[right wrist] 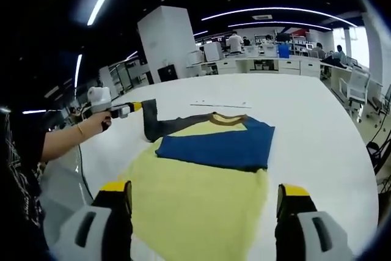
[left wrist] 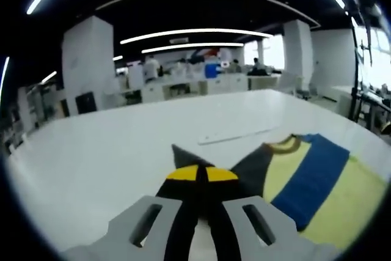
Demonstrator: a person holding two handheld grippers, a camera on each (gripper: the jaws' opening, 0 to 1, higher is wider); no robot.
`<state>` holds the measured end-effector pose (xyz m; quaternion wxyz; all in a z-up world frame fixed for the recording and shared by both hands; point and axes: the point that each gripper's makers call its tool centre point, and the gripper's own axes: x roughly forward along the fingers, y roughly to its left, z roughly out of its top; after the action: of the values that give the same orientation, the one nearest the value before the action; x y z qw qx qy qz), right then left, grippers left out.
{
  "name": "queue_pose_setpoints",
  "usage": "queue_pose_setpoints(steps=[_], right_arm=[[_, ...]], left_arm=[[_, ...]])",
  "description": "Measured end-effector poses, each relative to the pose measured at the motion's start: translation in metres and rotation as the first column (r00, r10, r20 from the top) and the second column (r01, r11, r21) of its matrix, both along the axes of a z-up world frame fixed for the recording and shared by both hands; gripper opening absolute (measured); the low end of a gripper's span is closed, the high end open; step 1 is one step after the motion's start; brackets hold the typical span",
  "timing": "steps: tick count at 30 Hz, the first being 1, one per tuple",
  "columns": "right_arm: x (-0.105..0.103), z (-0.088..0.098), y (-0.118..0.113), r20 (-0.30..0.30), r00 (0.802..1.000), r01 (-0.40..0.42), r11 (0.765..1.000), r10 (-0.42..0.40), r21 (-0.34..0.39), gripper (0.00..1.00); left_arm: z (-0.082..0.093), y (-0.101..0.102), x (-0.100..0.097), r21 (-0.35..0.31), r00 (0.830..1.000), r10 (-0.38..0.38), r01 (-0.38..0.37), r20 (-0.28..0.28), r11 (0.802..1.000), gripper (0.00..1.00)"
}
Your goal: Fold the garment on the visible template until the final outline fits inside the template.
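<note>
left claw is pinched closed on the dark sleeve of the garment, which lies spread on the white desk; right claw gapes wide, holding nothing.

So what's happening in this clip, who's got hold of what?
A person is folding a yellow knit sweater with a blue chest band and dark grey sleeves on a white table. The left gripper is shut on the dark grey sleeve, lifting it off the table at the garment's left side. The right gripper hangs open above the yellow hem, holding nothing. The body lies flat; folding has barely begun.
</note>
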<state>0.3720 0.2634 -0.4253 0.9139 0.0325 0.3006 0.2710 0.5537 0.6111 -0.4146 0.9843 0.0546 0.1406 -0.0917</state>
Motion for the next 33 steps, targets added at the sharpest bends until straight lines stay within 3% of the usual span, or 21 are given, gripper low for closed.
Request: queue_pose_setpoints(steps=[12,16,33], right_arm=[[-0.002,-0.004,-0.003,-0.012,1.0,0.015,1.0,-0.015,0.0,1.0],[-0.003,-0.007,-0.007,-0.024,0.999,0.026,1.0,-0.026,-0.004,1.0],[-0.009,-0.019,-0.018,-0.061,0.997,0.054,0.998,-0.055,-0.01,1.0]], left_arm=[[0.002,-0.046,0.01,0.005,0.996,-0.086,0.086,0.003,0.996,0.0],[0.006,-0.069,0.013,-0.015,0.991,-0.131,0.132,0.026,0.991,0.0],[-0.011,-0.137,0.016,-0.01,0.968,-0.25,0.25,-0.007,0.968,0.0]])
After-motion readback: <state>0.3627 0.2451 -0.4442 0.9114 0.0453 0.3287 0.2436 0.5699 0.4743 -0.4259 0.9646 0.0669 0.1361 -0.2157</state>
